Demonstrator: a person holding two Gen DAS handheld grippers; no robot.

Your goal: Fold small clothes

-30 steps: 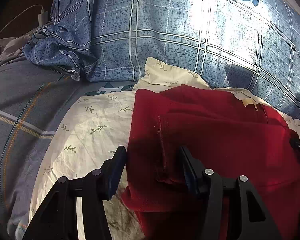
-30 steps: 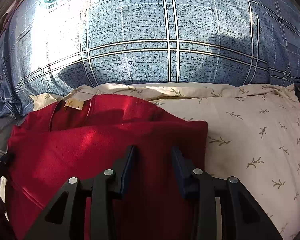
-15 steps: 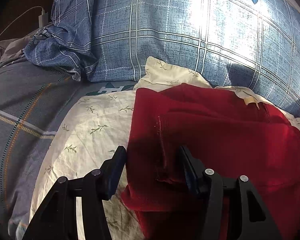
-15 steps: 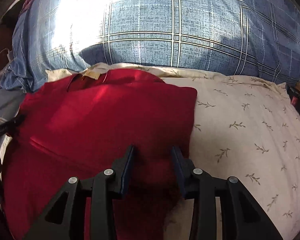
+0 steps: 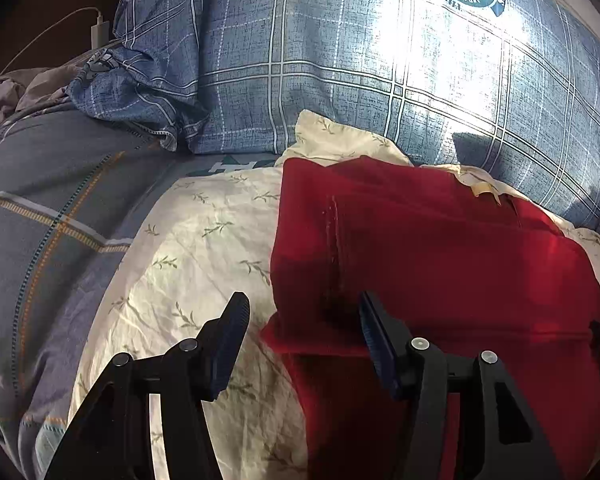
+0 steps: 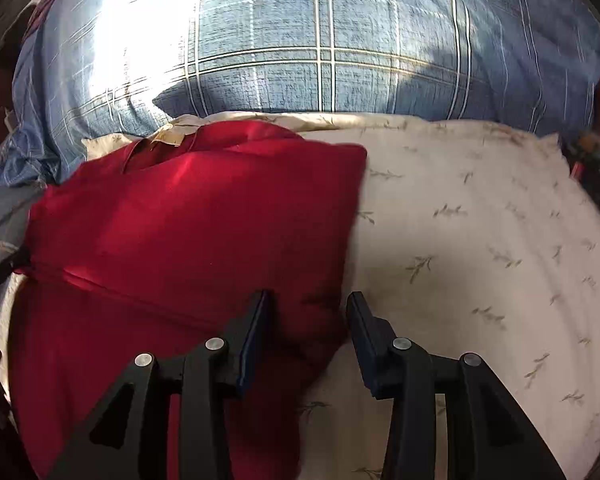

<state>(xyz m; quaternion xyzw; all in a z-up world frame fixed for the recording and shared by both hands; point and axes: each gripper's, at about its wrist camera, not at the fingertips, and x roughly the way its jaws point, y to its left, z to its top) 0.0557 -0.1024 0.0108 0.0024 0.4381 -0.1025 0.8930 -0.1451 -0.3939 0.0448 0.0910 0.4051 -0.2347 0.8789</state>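
the red garment (image 5: pixel 440 264) lies on the cream leaf-print pillow (image 5: pixel 204 248), in front of the blue plaid pillow (image 5: pixel 340 60). its long side runs from me toward the plaid pillow. my left gripper (image 5: pixel 304 332) stands released over its left edge, pressing nothing. my right gripper (image 6: pixel 306 322) has just been opening; the right edge of the cloth sits between its jaws, not pinched. i judge both hands about equally near.

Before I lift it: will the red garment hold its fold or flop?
Probably flop: the red garment drapes softly over the pillow. Its layers look thick, so likely some sag. The fleecy surface should grip, not slip.
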